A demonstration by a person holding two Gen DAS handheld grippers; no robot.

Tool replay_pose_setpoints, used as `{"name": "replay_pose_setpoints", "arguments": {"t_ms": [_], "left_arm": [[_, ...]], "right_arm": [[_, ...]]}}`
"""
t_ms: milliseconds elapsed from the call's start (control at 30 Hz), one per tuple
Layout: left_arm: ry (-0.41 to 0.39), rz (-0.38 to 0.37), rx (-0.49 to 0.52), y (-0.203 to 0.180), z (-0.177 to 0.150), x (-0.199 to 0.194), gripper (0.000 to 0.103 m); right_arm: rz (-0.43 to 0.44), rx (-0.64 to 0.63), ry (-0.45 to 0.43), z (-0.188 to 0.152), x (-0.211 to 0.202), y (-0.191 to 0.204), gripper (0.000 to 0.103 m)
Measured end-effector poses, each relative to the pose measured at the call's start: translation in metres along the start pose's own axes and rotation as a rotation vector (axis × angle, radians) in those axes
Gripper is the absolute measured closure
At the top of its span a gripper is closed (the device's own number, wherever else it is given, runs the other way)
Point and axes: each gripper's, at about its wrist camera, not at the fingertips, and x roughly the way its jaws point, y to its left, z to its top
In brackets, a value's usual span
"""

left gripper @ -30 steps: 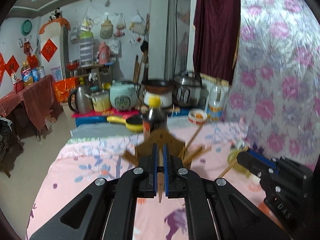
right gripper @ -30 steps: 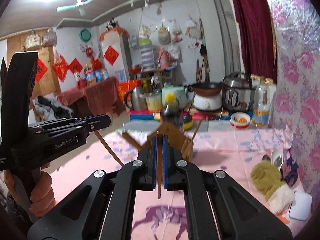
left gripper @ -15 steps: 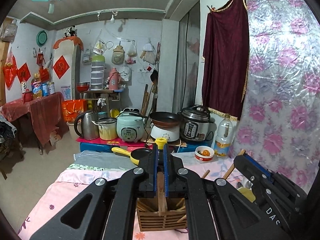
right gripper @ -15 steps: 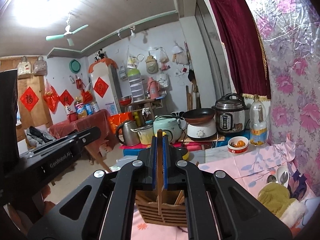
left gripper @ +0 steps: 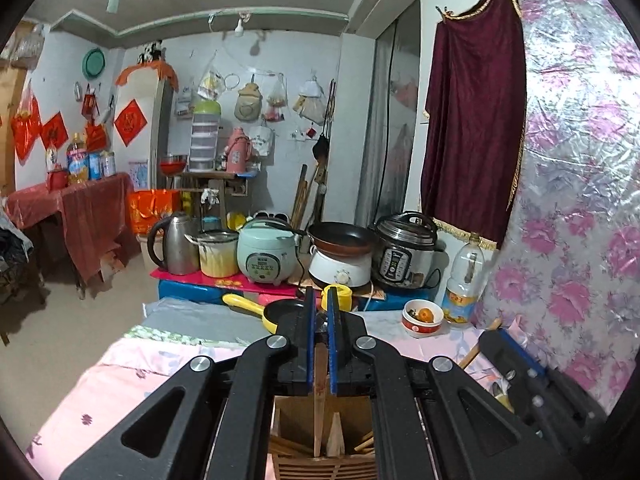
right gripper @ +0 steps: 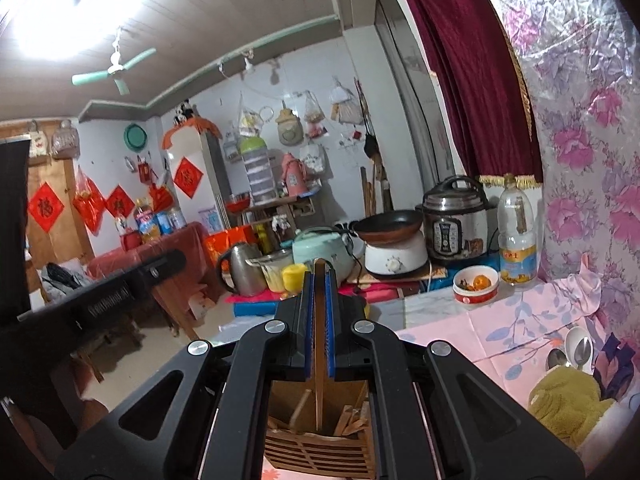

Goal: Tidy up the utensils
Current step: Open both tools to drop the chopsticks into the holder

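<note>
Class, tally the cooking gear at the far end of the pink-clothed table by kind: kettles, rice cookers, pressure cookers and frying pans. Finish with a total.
Kettle: 1
Rice cooker: 1
Pressure cooker: 1
Frying pans: 2, a brown one and a yellow-handled one
Total: 5

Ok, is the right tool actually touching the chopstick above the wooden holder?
Touching. In the right wrist view the right tool has its blue pads closed against both sides of the chopstick, which hangs down into the wooden holder.
</note>
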Motion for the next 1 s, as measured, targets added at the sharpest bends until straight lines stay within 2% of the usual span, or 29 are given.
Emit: {"name": "replay_pose_setpoints", "arguments": {"t_ms": [233, 333, 433, 500, 533, 567, 700, 767, 800, 867, 967, 1000], "left_arm": [[0.038, 0.002, -0.038, 0.019, -0.014, 0.013, 0.097], [0.091, 0.034, -0.040, 0.023, -0.024, 0.028, 0.097], [0.145, 0.004, -0.062, 0.029, -0.030, 0.039, 0.096], [0.166, 0.008, -0.062, 0.030, -0.032, 0.042, 0.076], [0.164, 0.022, -0.068, 0.032, -0.033, 0.042, 0.052], [0.150, 0.037, -0.077, 0.033, -0.034, 0.039, 0.039], [0.139, 0.037, -0.075, 0.036, -0.030, 0.031, 0.033], [0.121, 0.049, -0.086, 0.039, -0.028, 0.024, 0.015], [0.105, 0.062, -0.091, 0.041, -0.027, 0.019, 0.012], [0.083, 0.093, -0.091, 0.045, -0.024, 0.013, 0.006], [0.081, 0.143, -0.082, 0.048, -0.022, 0.007, 0.006], [0.088, 0.159, -0.078, 0.049, -0.021, 0.006, 0.006]], "right_arm": [[-0.014, -0.031, 0.060, -0.012, 0.016, 0.003, 0.097], [-0.007, -0.062, 0.085, -0.018, 0.022, 0.008, 0.091], [-0.033, -0.098, 0.073, -0.020, 0.019, 0.014, 0.087], [-0.041, -0.096, 0.060, -0.018, 0.015, 0.013, 0.086], [-0.041, -0.090, 0.056, -0.017, 0.013, 0.012, 0.084], [-0.042, -0.087, 0.053, -0.015, 0.011, 0.011, 0.082], [-0.063, -0.075, 0.039, -0.012, 0.008, 0.006, 0.071], [-0.072, -0.065, 0.037, -0.011, 0.006, 0.003, 0.065], [-0.079, -0.060, 0.034, -0.010, 0.005, 0.001, 0.062], [-0.093, -0.056, 0.026, -0.009, 0.003, -0.001, 0.050], [-0.127, -0.063, 0.013, -0.009, -0.002, -0.002, 0.034], [-0.135, -0.068, 0.008, -0.009, -0.004, -0.002, 0.031]]}}
